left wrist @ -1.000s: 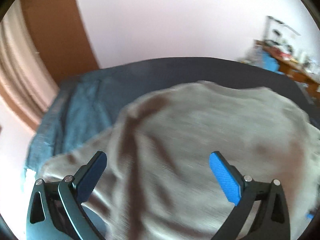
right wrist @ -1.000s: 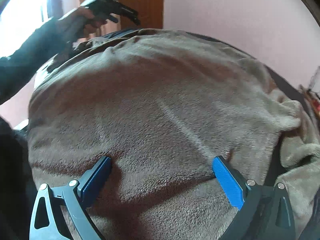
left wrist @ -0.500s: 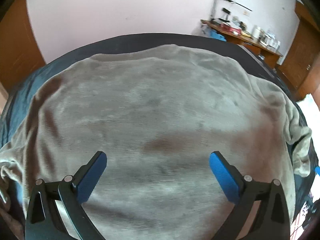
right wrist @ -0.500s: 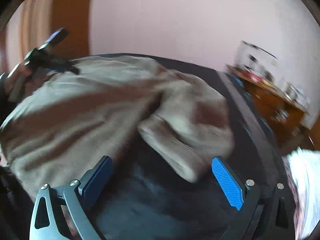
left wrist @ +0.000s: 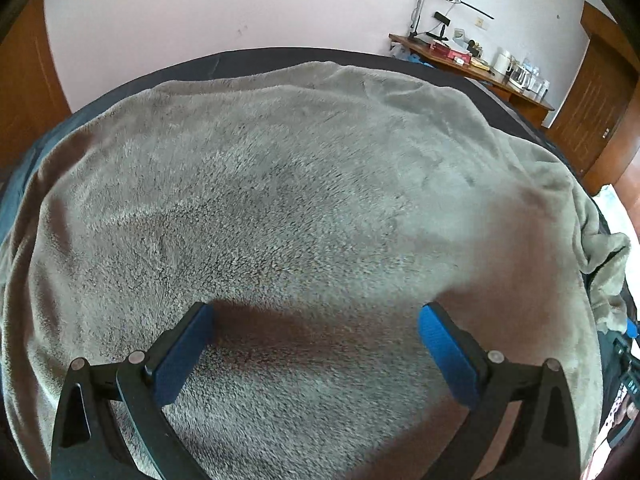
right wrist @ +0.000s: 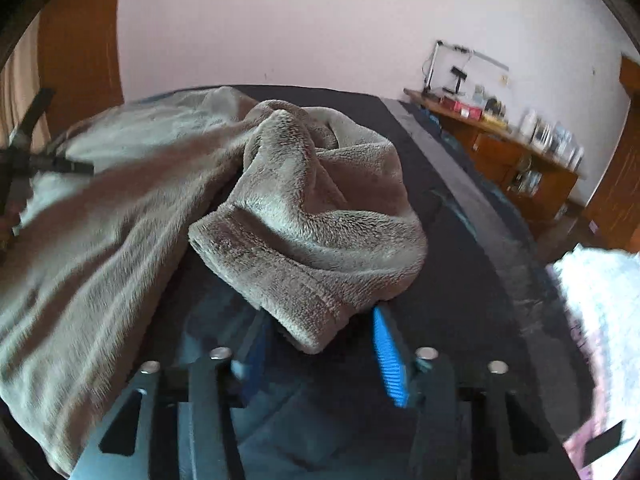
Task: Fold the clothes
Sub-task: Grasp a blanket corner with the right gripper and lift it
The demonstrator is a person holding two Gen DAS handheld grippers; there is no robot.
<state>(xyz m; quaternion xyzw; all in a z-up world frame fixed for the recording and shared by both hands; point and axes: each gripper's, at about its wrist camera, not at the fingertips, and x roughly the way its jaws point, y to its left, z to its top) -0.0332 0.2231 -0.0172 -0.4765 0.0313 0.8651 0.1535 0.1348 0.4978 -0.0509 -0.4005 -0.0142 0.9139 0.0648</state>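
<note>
**Sleeve cuff between closing jaws, grip looking shallow**

Risk, as a judgement: the right gripper (right wrist: 324, 346) is catching only the tip of the sleeve cuff (right wrist: 304, 280). Its jaws have just been closing and the cuff end is sitting between the blue pads, but the fabric is thick and plush, so a shallow bite could be slipping out once the sleeve is being pulled across. Whether the pads are already pressing the cloth is hard to tell; the left pad is mostly hidden behind the cuff. A second risk: the sleeve is bunching into a lump above the cuff, so folding it over as it is could be leaving a bulge rather than a flat layer. Dragging it could also be shifting the body of the garment.

The left gripper (left wrist: 312, 348) is hovering over the garment with jaws spread wide, holding nothing.

The garment (left wrist: 300, 200) is a grey-brown fleece top, lying spread out over a dark bed cover (right wrist: 460, 208) and filling most of the left wrist view. In the right wrist view its sleeve is occupying the centre, crumpled, the ribbed cuff pointing toward the lower centre of the frame.
</note>
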